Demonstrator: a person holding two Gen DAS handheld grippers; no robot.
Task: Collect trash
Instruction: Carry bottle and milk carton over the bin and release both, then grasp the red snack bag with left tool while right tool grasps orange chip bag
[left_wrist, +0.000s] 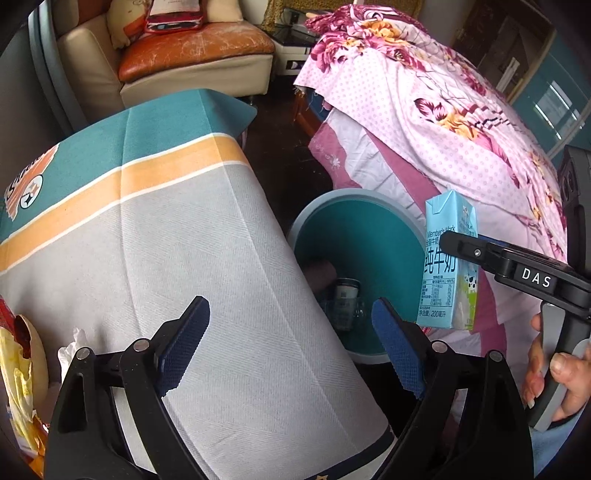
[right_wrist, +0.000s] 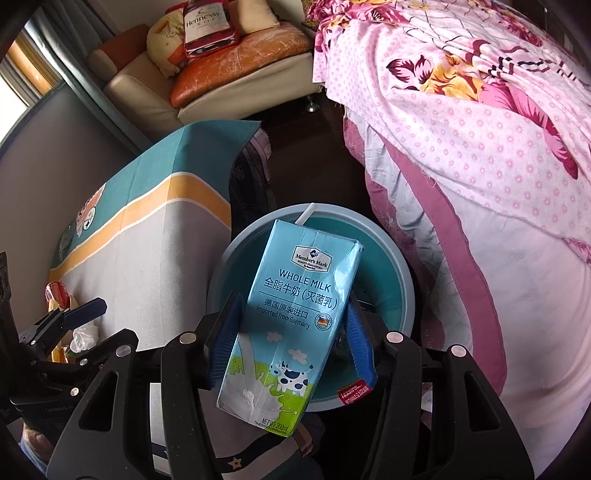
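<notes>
Teal inside and pale-rimmed, the round bin (right_wrist: 391, 295) sits on the floor between the cloth-covered worktop (left_wrist: 207, 258) and the bed (left_wrist: 461, 122). Above it, the right gripper (right_wrist: 291, 343) clamps a blue milk carton (right_wrist: 295, 314); the left gripper's (left_wrist: 291, 339) fingers (left_wrist: 184, 343) stand apart, empty.

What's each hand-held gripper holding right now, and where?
Right hand-held gripper clamps the milk carton across its lower side faces. Left hand-held gripper holds nothing.

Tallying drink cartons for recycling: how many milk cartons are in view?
1: the milk carton is clamped in the right gripper above the teal bin. Dark items sit in the bin's bottom, so others may be hidden.
</notes>
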